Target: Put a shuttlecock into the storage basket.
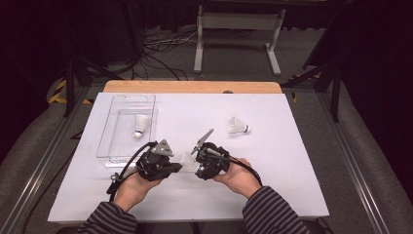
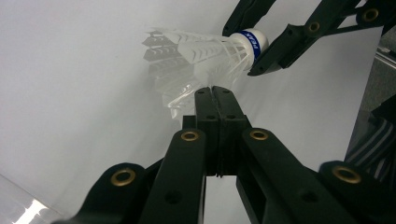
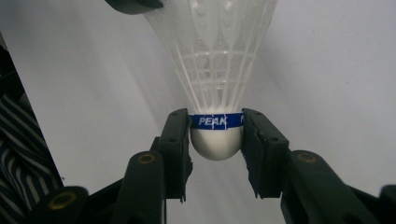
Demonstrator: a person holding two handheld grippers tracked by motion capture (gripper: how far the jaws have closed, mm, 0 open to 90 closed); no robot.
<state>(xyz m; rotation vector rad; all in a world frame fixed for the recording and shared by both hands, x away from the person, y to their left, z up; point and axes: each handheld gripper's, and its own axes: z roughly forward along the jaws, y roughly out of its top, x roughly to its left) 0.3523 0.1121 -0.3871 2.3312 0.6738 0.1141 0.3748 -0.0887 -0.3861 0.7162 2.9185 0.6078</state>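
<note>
1. The white plastic shuttlecock with a blue band (image 3: 217, 93) hangs above the white table (image 1: 272, 165), between both grippers.
2. Right gripper (image 3: 217, 140): jaws grip its rounded cork head (band reads "PEAK").
3. Left gripper (image 2: 215, 93): jaws pressed together, pinching the skirt's edge.

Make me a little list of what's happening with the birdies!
held birdie: shuttlecock, passing between both grippers
right gripper: fingers at its white base by the blue band
left gripper: shut on the skirt's edge
in tray: one shuttlecock inside the clear tray
loose: another shuttlecock on the white table
</note>
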